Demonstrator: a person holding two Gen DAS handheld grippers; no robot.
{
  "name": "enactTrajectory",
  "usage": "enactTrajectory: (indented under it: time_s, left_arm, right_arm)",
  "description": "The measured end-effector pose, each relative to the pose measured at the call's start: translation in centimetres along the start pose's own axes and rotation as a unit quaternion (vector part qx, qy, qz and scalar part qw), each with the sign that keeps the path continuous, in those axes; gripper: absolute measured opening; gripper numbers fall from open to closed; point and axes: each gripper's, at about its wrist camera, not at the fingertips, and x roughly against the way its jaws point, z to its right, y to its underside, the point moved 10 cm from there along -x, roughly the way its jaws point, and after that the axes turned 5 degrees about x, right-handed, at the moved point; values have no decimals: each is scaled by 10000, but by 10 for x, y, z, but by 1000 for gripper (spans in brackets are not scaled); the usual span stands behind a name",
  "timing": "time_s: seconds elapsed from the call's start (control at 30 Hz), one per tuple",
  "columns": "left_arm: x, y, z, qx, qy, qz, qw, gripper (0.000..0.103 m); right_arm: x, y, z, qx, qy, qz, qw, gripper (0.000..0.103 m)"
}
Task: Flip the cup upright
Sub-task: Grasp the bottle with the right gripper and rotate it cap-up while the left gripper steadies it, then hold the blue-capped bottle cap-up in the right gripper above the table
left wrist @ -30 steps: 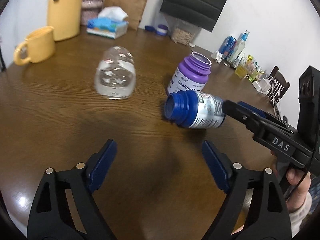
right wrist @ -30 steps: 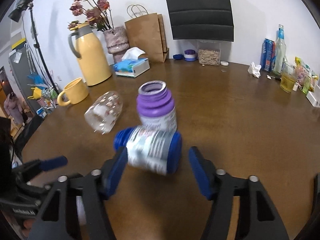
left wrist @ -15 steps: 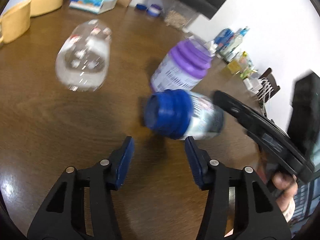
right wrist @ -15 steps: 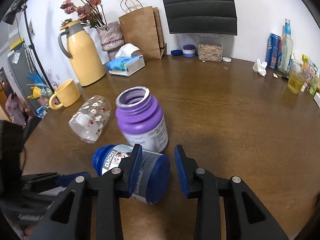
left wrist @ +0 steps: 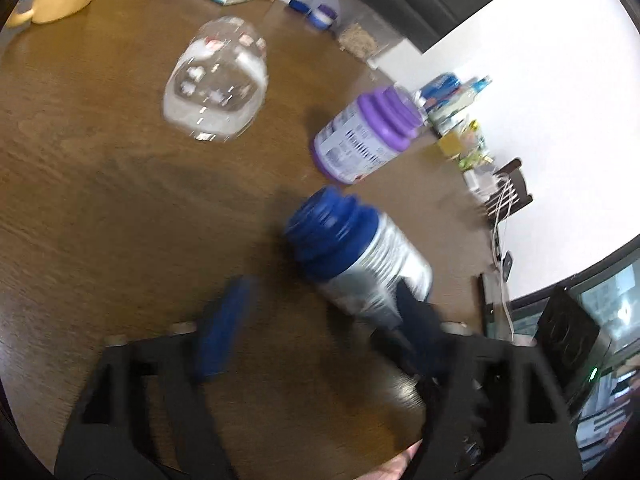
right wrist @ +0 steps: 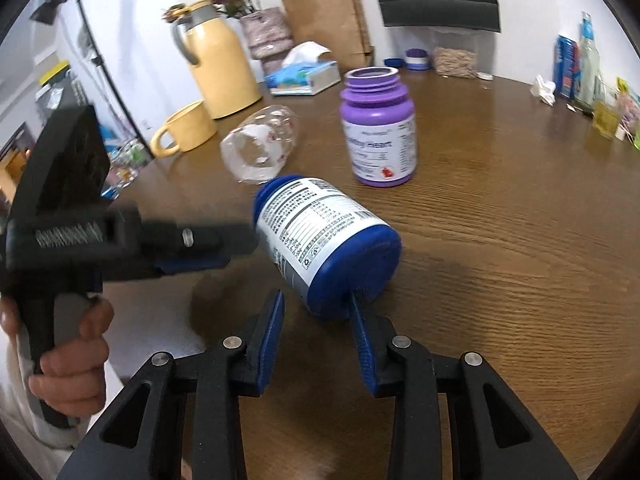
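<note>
A clear glass cup with small printed figures lies on its side on the brown wooden table; it also shows in the right wrist view. A blue-capped bottle with a silver label lies on its side nearer me, also seen in the right wrist view. My left gripper is open, its right finger touching the bottle's body. My right gripper is partly open just behind the bottle's blue base, its right finger touching it.
A purple bottle stands upright beyond the blue one. A yellow mug, yellow jug, tissue box and paper bag stand at the table's back. Drinks and clutter sit at the far right.
The left gripper has swung right and closer to the blue bottle, with motion blur. The right gripper has backed off; the bottle has slipped out from between its fingers and turned.
</note>
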Motion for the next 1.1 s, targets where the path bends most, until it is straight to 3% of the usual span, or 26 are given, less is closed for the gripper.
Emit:
enactTrajectory:
  time_s: [0.07,0.2,0.27,0.33,0.47,0.67,0.77,0.83,1.0,1.1]
  left_arm:
    - [-10,-7,12,25,-138,40,9999,91]
    - [-45,-6,25,-28,-537,-307,9981,91]
    - [-49,-4,27,36,-498,-313,9983,84]
    - [-48,-5,29,17,-454,-188,9988,76]
    - [-42,-7,35,-593,-836,126,9947,64]
    - [-19,-14,41,-1240,-828,538,9874,60]
    - [-5,-16,45,-1510,-724,712,9833,59]
    - [9,-18,54,-1924,-606,964,9747,59]
    - [26,-16,67,-2551,-208,1168,9596,59]
    - [33,-11,72,-2933,7,1209,9484,59]
  right_arm:
    - [0,2,2,-4,30,-21,10000,38]
    - [9,8,14,-35,314,-47,9995,38]
    - [19,13,21,-114,364,6,9993,38]
    - [29,18,31,-256,432,46,9987,38]
    - [40,26,52,-492,555,87,9972,38]
    - [56,3,60,-489,532,409,9965,38]
    - [56,-15,54,-527,216,578,9967,38]
    - [60,-30,48,-668,-167,746,9948,39]
    - [64,-67,33,-1015,-1061,1040,9837,62]
    - [60,-86,11,-1011,-1685,1019,9752,68]
